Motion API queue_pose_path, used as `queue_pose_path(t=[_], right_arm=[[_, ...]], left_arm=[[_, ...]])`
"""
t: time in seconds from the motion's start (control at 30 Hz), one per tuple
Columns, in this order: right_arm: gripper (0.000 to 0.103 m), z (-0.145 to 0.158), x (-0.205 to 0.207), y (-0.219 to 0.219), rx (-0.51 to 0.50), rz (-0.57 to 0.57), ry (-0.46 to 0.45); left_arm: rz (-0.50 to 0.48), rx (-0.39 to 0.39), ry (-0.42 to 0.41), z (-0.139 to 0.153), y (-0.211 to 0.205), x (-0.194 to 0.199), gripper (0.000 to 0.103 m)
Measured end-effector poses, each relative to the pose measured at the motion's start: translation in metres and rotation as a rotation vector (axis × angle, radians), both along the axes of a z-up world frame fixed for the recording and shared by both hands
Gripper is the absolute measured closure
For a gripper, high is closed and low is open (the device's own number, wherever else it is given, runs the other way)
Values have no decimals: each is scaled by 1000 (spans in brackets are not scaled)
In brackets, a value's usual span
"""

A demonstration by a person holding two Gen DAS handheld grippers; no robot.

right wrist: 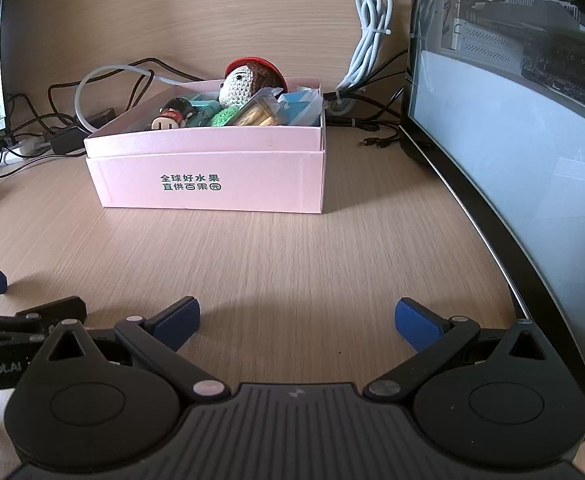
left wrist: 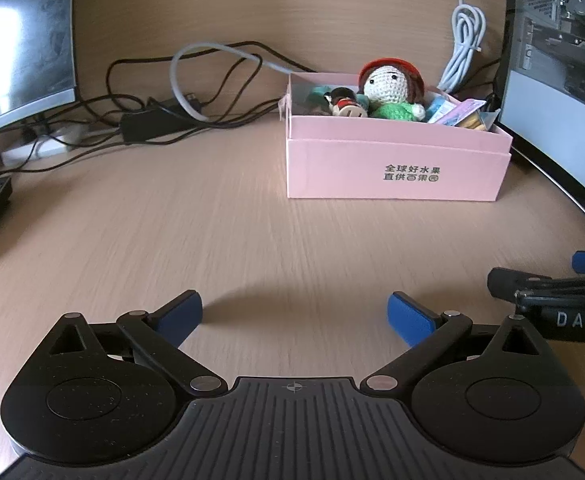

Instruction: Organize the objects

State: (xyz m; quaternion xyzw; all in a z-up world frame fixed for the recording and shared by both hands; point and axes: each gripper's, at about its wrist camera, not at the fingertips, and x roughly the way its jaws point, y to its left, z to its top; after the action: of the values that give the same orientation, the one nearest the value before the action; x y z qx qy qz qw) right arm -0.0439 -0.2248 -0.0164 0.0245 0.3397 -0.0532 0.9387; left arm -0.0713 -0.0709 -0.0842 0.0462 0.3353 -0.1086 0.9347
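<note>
Hiding lower contents, pink box (right wrist: 212, 176) wall; both tools spread, empty

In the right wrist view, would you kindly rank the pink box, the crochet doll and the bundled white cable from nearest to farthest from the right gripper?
From the right gripper, which is open over bare desk:
1. Pink box, straight ahead and slightly left on the desk.
2. Crochet doll, inside the box towards its back wall.
3. Bundled white cable, behind the box to the right, against the back panel.

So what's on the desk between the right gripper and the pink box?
Nothing: only bare wooden desk lies between the right gripper and the pink box, seen in the right wrist view.
</note>
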Motion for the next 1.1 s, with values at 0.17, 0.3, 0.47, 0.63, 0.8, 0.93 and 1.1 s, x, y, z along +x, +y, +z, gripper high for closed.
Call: queue_pose_path(t=[0.17, 0.3, 0.47, 0.63, 0.8, 0.93, 1.1], right_arm=[[0, 0, 0, 0, 0, 1, 0], [0, 0, 0, 0, 0, 1, 0], [0, 0, 0, 0, 0, 2, 0], [0, 0, 0, 0, 0, 2, 0], [0, 0, 0, 0, 0, 3, 0], [0, 0, 0, 0, 0, 3, 0], [0, 0, 0, 0, 0, 3, 0]], left_arm=[[14, -1, 1, 0, -2, 3, 1], [26, -1, 1, 0, -4, 12, 1], [25, 0, 2, 1, -4, 12, 1], [11, -2, 2, 1, -1, 12, 1], [10, 0, 2, 1, -2, 12, 1], [10, 0, 2, 1, -2, 12, 1], [10, 1, 2, 1, -2, 12, 1]])
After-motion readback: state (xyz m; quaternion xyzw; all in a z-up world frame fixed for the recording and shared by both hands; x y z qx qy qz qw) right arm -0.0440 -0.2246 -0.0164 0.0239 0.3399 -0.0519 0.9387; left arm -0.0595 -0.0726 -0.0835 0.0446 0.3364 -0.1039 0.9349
